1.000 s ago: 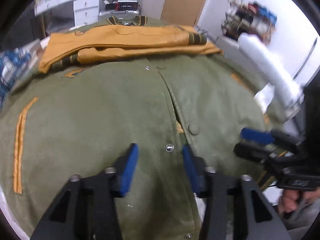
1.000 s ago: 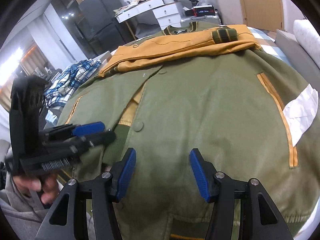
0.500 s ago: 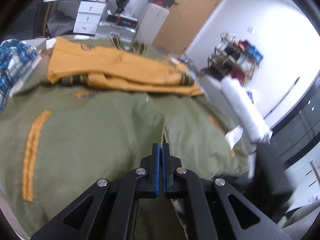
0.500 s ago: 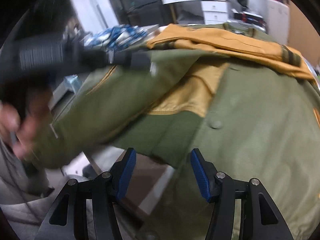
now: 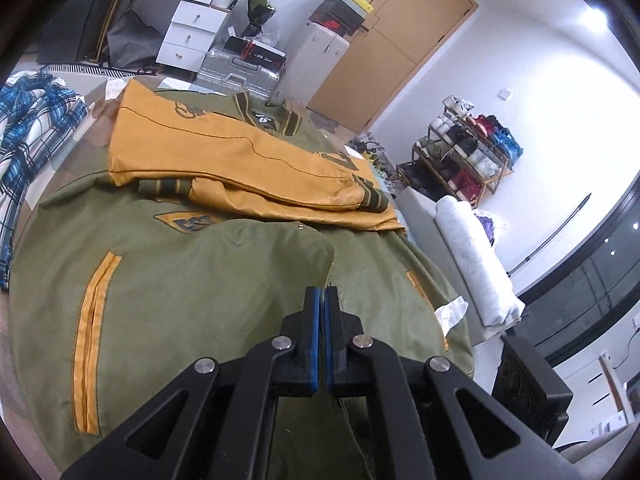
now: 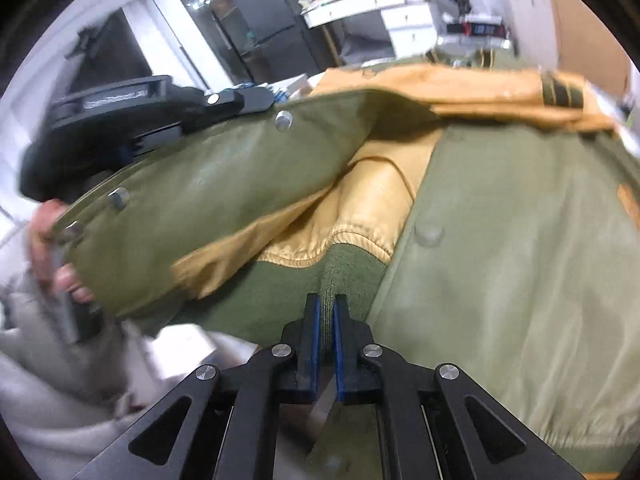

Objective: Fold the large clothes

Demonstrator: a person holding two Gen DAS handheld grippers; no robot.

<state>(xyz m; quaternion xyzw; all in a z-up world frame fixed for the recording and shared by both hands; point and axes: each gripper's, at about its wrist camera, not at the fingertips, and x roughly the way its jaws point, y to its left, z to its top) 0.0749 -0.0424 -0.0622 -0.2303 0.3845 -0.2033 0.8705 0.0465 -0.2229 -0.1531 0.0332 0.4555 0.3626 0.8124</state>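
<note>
Right gripper [image 6: 326, 312]: blue-padded black fingers clamped on the ribbed knit hem [image 6: 320, 276] of the green jacket [image 6: 500, 240]. A narrow ridge of knit stands between the pads. Just beyond the fingertips, the gathered mustard lining [image 6: 360, 216] shows, smooth and slightly glossy. To the left of the fingers, the front panel is lifted, with round metal snaps along its edge; the left gripper [image 6: 132, 120] and a hand [image 6: 52, 248] sit at that edge.

Left gripper [image 5: 321, 300]: fingers pressed together, pinching the jacket's front edge, which rises in a soft peak at the tips. Left of the fingers runs a mustard-trimmed welt pocket [image 5: 90, 340]. Beyond the tips, the mustard leather-look sleeves [image 5: 248, 168] lie folded across the chest, with striped knit cuffs. Far left lies a blue plaid shirt [image 5: 36, 128]; farther off stand white drawers [image 5: 188, 24] and a wooden door [image 5: 400, 48].
</note>
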